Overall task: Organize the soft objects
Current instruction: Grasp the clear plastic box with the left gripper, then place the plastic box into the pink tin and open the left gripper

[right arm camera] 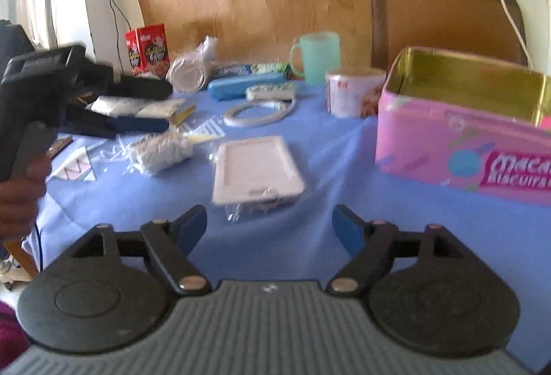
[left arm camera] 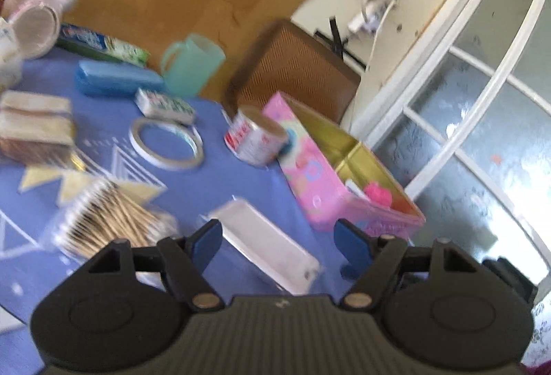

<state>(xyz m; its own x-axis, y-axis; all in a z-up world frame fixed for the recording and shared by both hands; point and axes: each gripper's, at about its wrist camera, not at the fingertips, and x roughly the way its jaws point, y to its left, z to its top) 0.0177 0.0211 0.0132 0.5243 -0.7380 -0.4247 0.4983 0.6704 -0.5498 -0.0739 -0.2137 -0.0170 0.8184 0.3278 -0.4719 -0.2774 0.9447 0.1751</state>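
Observation:
A pink biscuit tin [left arm camera: 310, 175] with a gold inside stands open at the table's right; a pink soft item [left arm camera: 377, 194] lies in it. The tin also shows in the right wrist view [right arm camera: 458, 147]. A white flat packet in clear wrap [left arm camera: 265, 242] lies on the blue tablecloth just ahead of my left gripper [left arm camera: 279, 242], which is open and empty. The same packet [right arm camera: 256, 170] lies ahead of my right gripper [right arm camera: 270, 230], also open and empty. A bag of cotton swabs [left arm camera: 106, 223] lies left of the packet and shows in the right wrist view [right arm camera: 162, 151].
On the blue tablecloth [right arm camera: 310, 247] are a tape ring [left arm camera: 165, 142], a tin can [left arm camera: 256, 139], a teal mug [right arm camera: 318, 56], a blue case [left arm camera: 117, 79], a red snack box [right arm camera: 148, 46] and folded cloths [left arm camera: 34, 123]. A brown chair [right arm camera: 444, 20] stands behind.

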